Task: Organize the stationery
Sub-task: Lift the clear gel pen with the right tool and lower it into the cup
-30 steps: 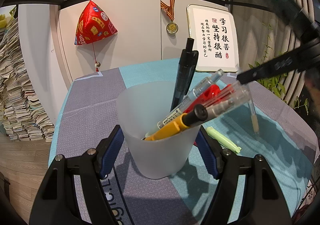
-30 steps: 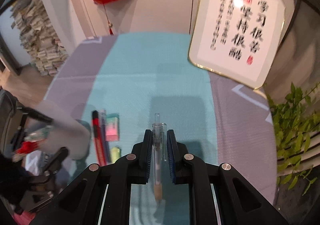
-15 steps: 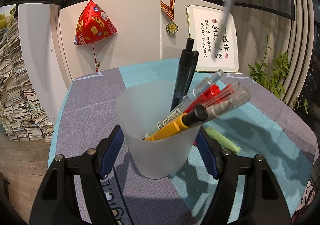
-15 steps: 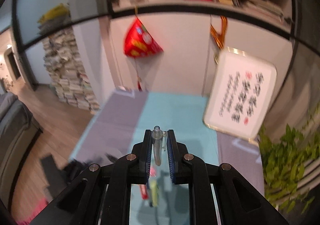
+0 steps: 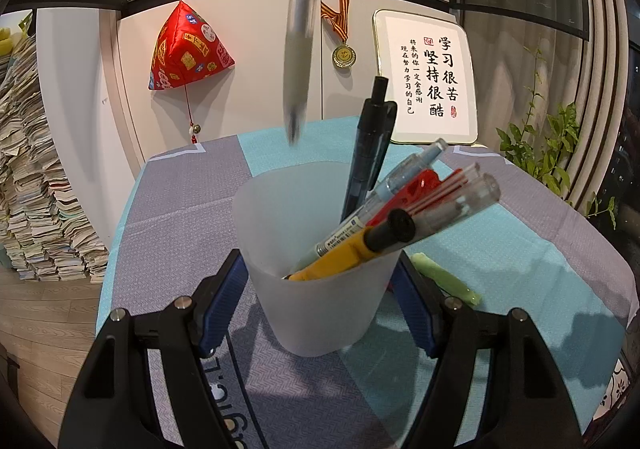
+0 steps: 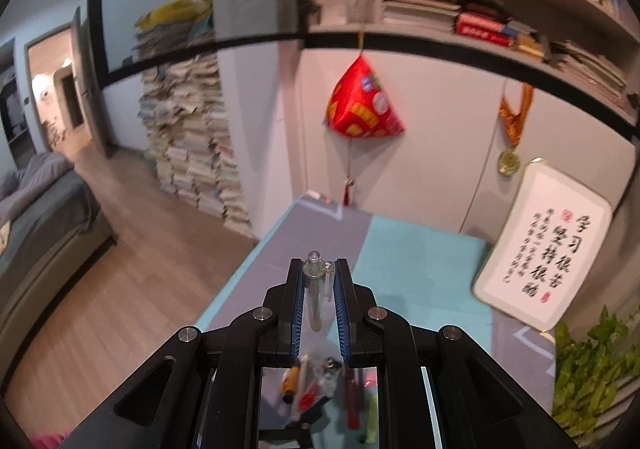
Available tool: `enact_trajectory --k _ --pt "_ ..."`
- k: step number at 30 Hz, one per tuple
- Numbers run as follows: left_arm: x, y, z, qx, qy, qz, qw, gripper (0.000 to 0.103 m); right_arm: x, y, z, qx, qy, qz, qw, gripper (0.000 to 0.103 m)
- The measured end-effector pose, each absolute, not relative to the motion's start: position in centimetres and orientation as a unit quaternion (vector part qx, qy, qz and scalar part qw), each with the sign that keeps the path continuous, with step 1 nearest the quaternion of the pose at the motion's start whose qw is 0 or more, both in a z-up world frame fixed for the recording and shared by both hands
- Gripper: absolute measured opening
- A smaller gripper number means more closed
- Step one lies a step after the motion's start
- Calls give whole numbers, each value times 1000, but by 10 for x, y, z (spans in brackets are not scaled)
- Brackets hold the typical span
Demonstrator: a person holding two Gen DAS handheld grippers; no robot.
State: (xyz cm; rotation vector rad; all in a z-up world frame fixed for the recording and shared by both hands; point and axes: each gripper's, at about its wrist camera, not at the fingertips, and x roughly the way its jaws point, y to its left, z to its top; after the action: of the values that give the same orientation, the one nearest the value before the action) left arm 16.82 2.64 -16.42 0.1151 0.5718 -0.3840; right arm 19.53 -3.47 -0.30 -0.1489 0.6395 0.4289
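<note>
My left gripper is shut on a frosted plastic cup that stands on the table and holds several pens. My right gripper is shut on a clear pen, held high above the table. In the left wrist view that clear pen hangs tip down, above the cup's far rim. A light green highlighter lies on the cloth to the right of the cup.
The table has a grey and teal cloth. A framed calligraphy sign leans at the table's back. A plant stands at the right. Stacks of books stand on the floor at the left.
My right gripper has lifted the clear pen off the table, turned it upright and brought it leftward over the cup. The left gripper and cup have not moved.
</note>
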Motion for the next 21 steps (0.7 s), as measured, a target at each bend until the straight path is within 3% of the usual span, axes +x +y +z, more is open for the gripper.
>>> enact_trajectory --k 21 --pt "168 26 -165 56 280 -188 940 72 215 -34 -54 -81 387 193 898 15"
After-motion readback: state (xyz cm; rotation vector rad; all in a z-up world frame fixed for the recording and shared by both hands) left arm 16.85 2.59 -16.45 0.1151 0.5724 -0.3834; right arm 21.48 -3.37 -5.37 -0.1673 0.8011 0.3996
